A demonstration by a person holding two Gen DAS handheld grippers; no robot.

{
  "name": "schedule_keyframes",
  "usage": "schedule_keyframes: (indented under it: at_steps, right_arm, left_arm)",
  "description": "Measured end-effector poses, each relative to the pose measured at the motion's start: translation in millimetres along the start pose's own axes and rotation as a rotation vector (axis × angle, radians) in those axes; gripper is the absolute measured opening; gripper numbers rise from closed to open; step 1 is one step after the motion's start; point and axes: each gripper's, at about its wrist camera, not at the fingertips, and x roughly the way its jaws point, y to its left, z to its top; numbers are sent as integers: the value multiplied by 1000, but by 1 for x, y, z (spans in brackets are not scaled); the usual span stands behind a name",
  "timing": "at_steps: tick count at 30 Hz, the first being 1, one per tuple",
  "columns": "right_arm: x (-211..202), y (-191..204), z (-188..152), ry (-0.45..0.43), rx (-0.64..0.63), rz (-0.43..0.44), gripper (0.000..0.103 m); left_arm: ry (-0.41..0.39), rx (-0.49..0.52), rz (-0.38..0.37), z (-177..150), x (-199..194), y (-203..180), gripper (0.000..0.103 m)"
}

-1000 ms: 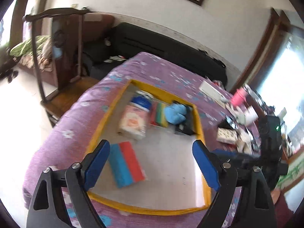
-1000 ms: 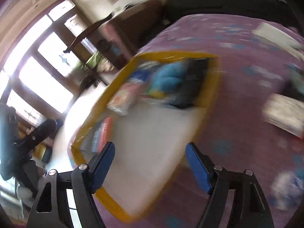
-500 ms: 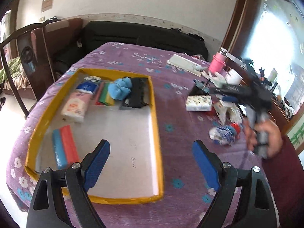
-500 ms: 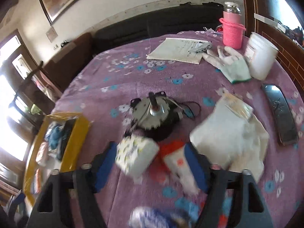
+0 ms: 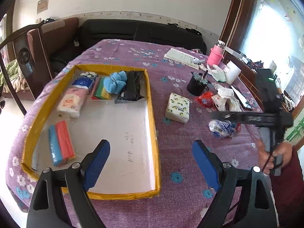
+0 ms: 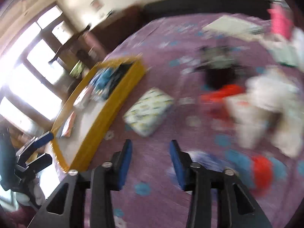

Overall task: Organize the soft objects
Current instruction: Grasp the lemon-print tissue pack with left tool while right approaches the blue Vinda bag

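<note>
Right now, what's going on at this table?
A person is sorting soft items into a yellow-rimmed white tray on a purple flowered tablecloth. Tissue packs, a blue fluffy cloth and a black pouch already lie inside. The left gripper hangs wide open and empty over the tray's near corner. The right gripper, its jaws just closing with nothing between them, points at the cloth near a lemon-print tissue pack outside the tray.

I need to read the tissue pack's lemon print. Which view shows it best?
The left wrist view: the lemon-print tissue pack lies sharp and unobstructed on the purple tablecloth. The right wrist view shows it closer but motion-blurred.
</note>
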Motion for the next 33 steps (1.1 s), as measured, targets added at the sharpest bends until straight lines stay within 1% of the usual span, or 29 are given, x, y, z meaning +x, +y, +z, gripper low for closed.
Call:
schedule_keyframes:
  at_steps: [1,3,5,6,8,9,10,11,12,14,16,17,18,22,24,26,28,30,31,33]
  right_arm:
    - [-9,-9,-2,-33,13,-39,58]
    - [-22,-24,-9,-67,33,-112,60]
    - [-22,-34,-15,-56,56,-135,61]
    - [-18,-36,-17,-49,60,-146,64]
    - [-8,-35,-23,-39,46,-178,70]
    - [-4,-32,-25,-41,37,-187,76]
    - [0,-28,-28,-51,20,-200,79]
    - [1,-24,-31,-59,3,-213,86]
    - [4,-20,-34,-58,-17,-226,88]
    - [16,-15,-39,-40,-62,-258,88]
    - [19,-9,-42,-40,-100,-290,87]
    - [18,-8,-41,-42,-109,-296,77]
    - [18,-10,-41,-46,-110,-305,75]
    - [4,-34,-40,-93,4,-268,72]
    - [-3,-45,-42,-118,65,-248,72]
    - [-8,-54,-42,-131,109,-219,72]
    - [-10,-55,-41,-135,123,-196,72]
    - [-9,-54,-40,-134,116,-198,73]
    - [-8,-52,-40,-132,108,-205,74]
    - [-7,-50,-40,-130,99,-212,75]
  left_arm:
    - [7,-1,-8,0,3,-2,88]
    - [22,3,-24,-1,9,-7,88]
    - [39,13,-35,-1,17,-16,88]
    - [47,18,-41,-2,19,-21,88]
    - [61,37,-49,-3,25,-30,88]
    - [68,52,-47,-3,28,-36,88]
    - [75,63,-43,-3,29,-40,88]
    - [79,70,-40,-3,31,-42,88]
    - [86,76,-36,-3,33,-44,88]
    - [99,83,-26,0,37,-47,88]
    - [108,89,-24,5,43,-50,88]
    - [110,94,-23,9,46,-52,88]
    - [110,100,-21,14,49,-55,88]
    - [114,152,-17,37,76,-73,88]
    - [133,182,-12,48,97,-82,88]
    - [173,207,-13,58,124,-89,88]
    - [219,237,8,65,150,-95,88]
    - [249,268,43,69,170,-99,88]
    - [260,275,64,70,180,-99,88]
    - [286,264,78,72,193,-95,88]
